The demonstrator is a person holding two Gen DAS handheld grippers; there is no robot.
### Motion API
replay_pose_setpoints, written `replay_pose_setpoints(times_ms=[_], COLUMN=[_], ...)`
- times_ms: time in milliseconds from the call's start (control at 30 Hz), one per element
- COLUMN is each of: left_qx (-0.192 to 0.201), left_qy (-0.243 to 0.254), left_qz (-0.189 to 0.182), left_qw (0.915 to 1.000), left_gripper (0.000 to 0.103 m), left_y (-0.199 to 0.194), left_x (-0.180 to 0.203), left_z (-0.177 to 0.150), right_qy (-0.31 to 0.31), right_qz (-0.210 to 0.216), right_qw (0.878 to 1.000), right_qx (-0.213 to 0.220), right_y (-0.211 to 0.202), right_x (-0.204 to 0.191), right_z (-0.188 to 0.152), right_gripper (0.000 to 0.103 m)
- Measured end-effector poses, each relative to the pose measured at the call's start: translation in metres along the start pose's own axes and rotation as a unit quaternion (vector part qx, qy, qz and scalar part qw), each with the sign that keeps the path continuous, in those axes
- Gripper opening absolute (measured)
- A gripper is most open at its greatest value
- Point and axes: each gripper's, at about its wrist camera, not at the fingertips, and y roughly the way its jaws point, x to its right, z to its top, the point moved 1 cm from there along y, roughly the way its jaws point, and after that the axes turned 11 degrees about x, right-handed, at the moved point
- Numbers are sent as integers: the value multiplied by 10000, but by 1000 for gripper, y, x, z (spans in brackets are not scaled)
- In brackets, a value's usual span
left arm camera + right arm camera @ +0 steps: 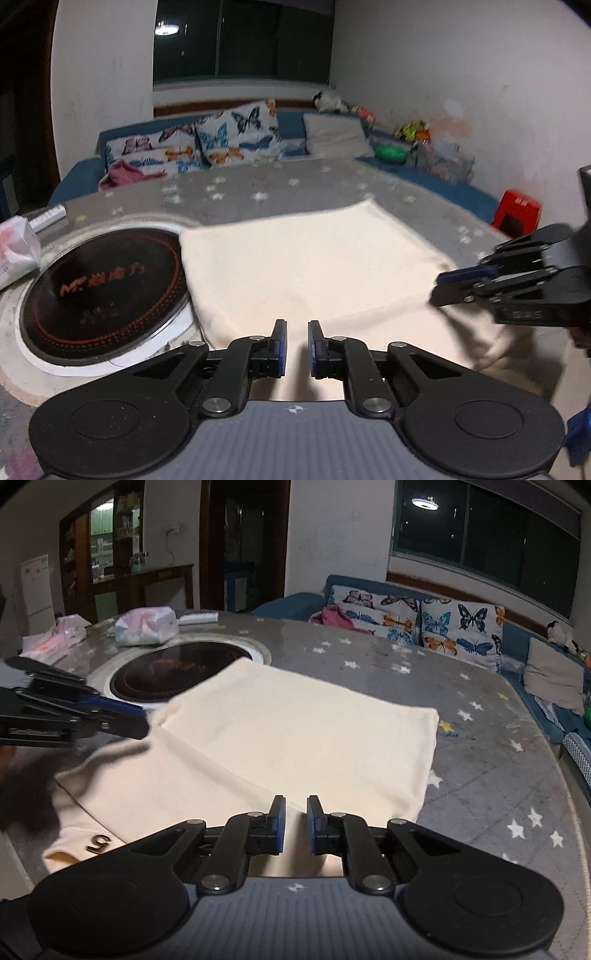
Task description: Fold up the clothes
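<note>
A cream garment lies partly folded on the round table, its upper layer doubled over the lower one. In the right wrist view the garment shows a dark "5" mark near its left corner. My left gripper hovers open over the garment's near edge, with only cloth showing below the gap. It also appears blurred at the garment's left side, left gripper. My right gripper stands open above the near fold edge. From the left wrist it is at the garment's right edge, right gripper.
A grey star-patterned tablecloth covers the table. A round black induction hob sits left of the garment, partly under it. Plastic bags lie at the far table edge. A blue sofa with butterfly cushions stands behind, a red stool beside the table.
</note>
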Motion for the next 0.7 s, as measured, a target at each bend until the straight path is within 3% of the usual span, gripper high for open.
replay_pose_setpoints(times_ms=[267, 567, 633, 667, 700], left_qx=[46, -1, -14, -9, -5], left_qy=[165, 769, 982, 1107, 1232], left_qz=[-6, -481, -567, -596, -624], left_qw=[9999, 9959, 9935, 9921, 9904], left_gripper=[15, 15, 24, 38, 45], left_y=[-7, -50, -63, -68, -74], left_x=[1, 24, 27, 29, 31], left_z=[-4, -19, -23, -25, -28], right_qy=[-125, -231, -247, -255, -262], right_qz=[126, 208, 219, 225, 230], right_qw=[9998, 9993, 9992, 9991, 9991], right_qx=[-65, -189, -220, -235, -250], right_y=[-15, -31, -34, -36, -37], right_x=[-2, -9, -10, -10, -11], right_z=[-3, -15, -18, -19, -21], right_gripper=[12, 13, 14, 14, 15])
